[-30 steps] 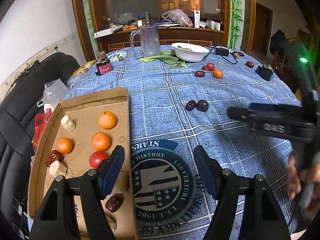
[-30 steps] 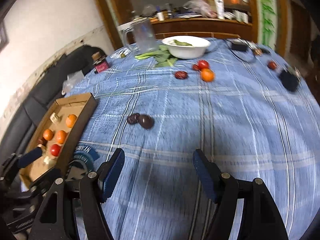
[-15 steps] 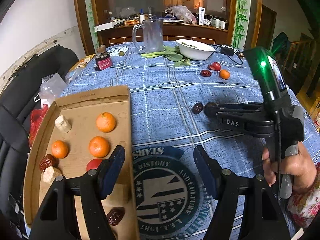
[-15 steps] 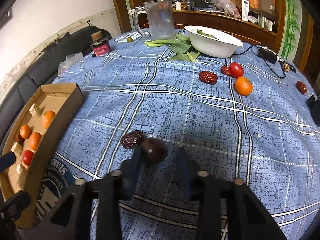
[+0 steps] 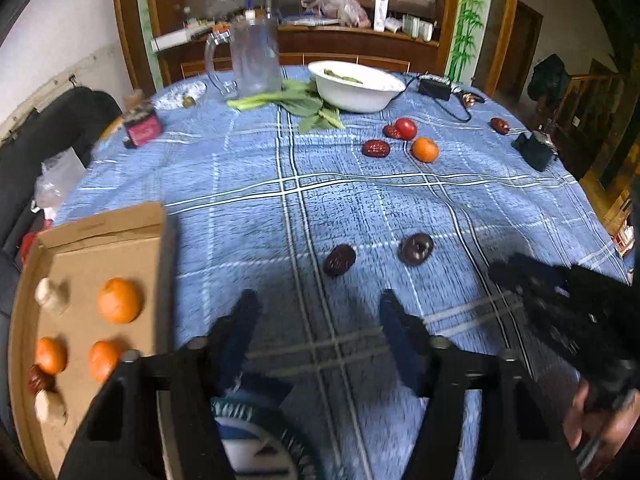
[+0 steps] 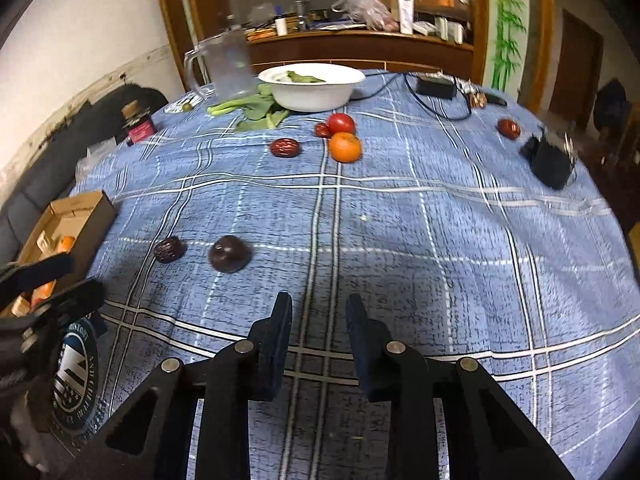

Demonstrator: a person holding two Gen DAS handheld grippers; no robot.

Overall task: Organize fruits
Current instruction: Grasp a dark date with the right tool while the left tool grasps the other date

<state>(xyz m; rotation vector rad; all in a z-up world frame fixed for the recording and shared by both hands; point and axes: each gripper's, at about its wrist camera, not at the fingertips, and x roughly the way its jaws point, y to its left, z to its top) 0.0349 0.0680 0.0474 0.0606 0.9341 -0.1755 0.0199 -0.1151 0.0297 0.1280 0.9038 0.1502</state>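
A dark wrinkled date (image 5: 339,260) and a dark round fruit (image 5: 417,249) lie a little apart on the blue checked cloth. Just short of them hovers my left gripper (image 5: 320,314), its jaws closing with only cloth between them. In the right wrist view my right gripper (image 6: 318,314) is shut and holds nothing; the round fruit (image 6: 230,254) and the date (image 6: 170,249) lie ahead to its left. A cardboard tray (image 5: 108,226) at the left holds three oranges, a date and pale pieces. Farther back lie a tomato (image 6: 341,123), an orange (image 6: 345,147) and more dates (image 6: 285,147).
At the table's far side stand a white bowl (image 6: 312,88) with greens, a clear jug (image 6: 226,66), leafy greens (image 5: 298,102) and a small jar (image 5: 142,128). Black devices with a cable (image 6: 550,160) lie at the right. A round printed mat (image 6: 74,376) sits near the front edge.
My left gripper moved from beside the tray toward the date and narrowed. My right gripper shut with nothing in it and shifted right; the round fruit now lies apart from the date.
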